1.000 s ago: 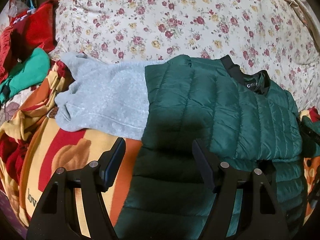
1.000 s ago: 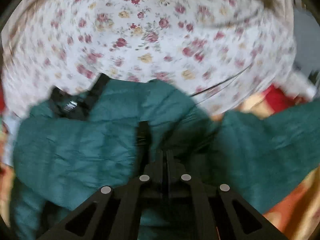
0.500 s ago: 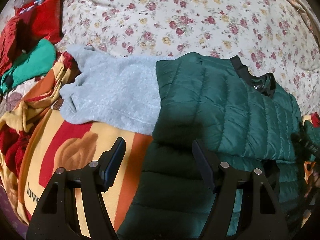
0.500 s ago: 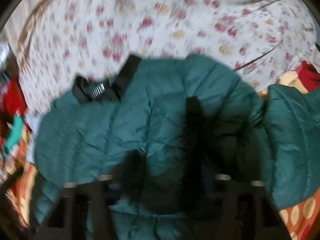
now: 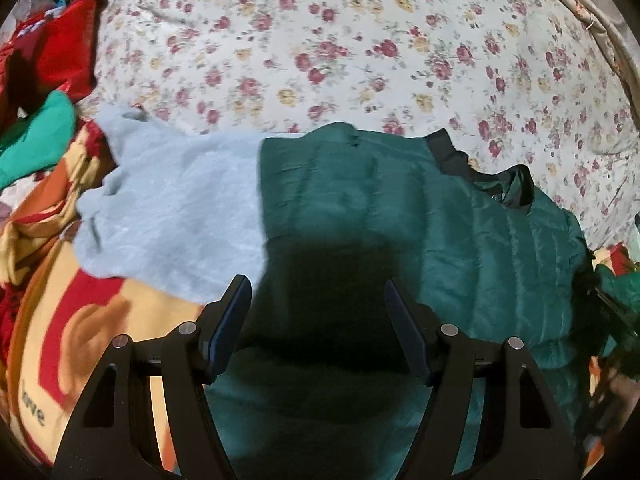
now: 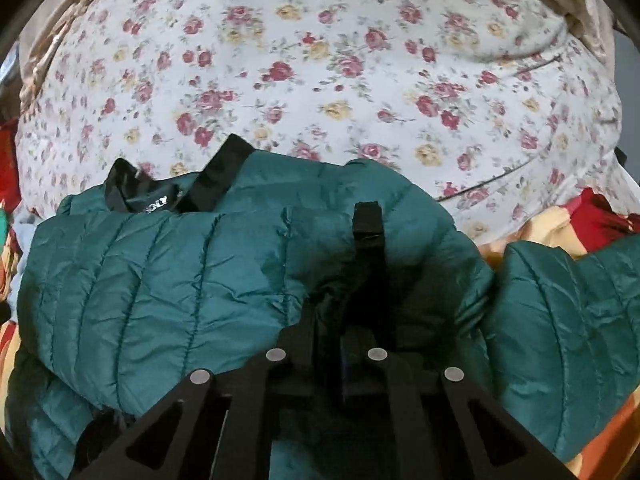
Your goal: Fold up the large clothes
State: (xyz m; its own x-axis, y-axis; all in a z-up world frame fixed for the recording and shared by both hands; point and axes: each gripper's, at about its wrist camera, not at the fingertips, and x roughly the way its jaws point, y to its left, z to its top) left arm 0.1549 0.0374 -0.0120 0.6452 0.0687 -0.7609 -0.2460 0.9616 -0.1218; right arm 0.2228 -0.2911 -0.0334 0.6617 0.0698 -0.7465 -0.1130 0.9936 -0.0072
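On the bed, our right tool [image 6: 348, 344] pinches the puffy, slippery green down jacket [image 6: 160, 280]; left tool [image 5: 318, 320] hovers spread.

Glossy quilted jacket [image 6: 168, 280], fuzzy grey sweater [image 5: 172, 216]

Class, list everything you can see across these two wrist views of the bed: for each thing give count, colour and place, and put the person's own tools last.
Puffer jacket: one, dark green with black collar, partly folded in the middle of the bed.
Fleece garment: one, pale grey, beside the jacket on its left, its edge under the jacket.
Floral sheet: one, white with red and yellow flowers, beyond both garments.
Blanket: one, orange, yellow and red, under the garments.
Red cloth: one, far left.
Bright green cloth: one, far left, below the red cloth.
Left gripper: one, black, jaws open above the jacket.
Right gripper: one, black, jaws shut on jacket fabric.
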